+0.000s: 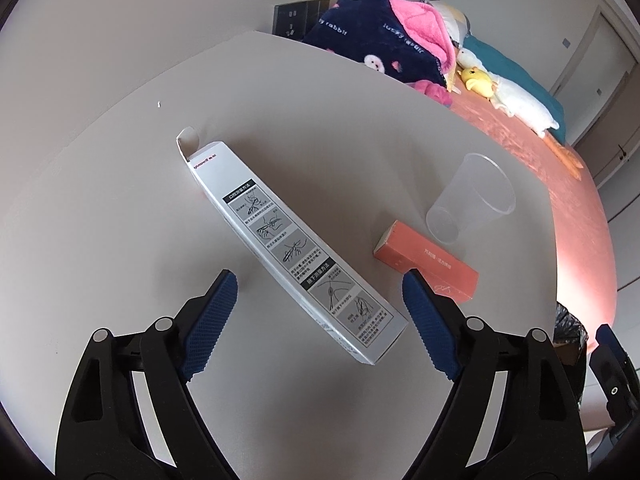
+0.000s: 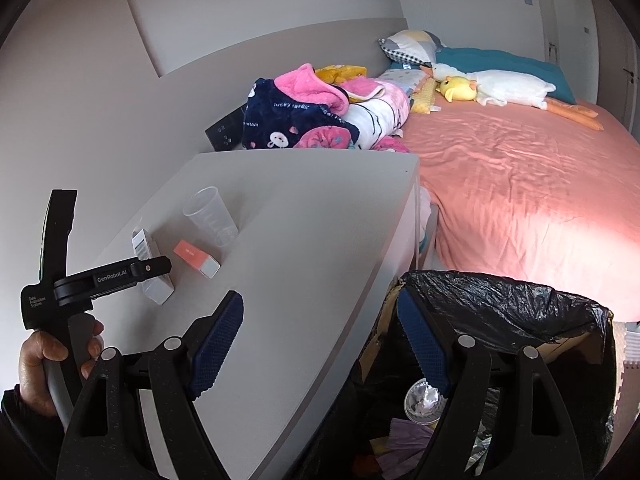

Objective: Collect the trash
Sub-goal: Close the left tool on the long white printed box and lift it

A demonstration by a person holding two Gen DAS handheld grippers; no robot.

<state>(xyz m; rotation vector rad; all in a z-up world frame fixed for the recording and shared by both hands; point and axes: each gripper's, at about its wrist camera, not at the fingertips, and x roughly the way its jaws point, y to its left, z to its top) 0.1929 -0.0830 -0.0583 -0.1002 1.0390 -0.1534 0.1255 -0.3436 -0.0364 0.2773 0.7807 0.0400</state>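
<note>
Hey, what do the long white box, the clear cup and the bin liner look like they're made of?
The long white box looks like thin printed cardboard: creased edges, an open tuck flap, a slight sheen. The clear cup looks like thin translucent plastic, since the table shows through its frosted wall. The bin liner looks like thin black plastic film, crinkled and glossy.
</note>
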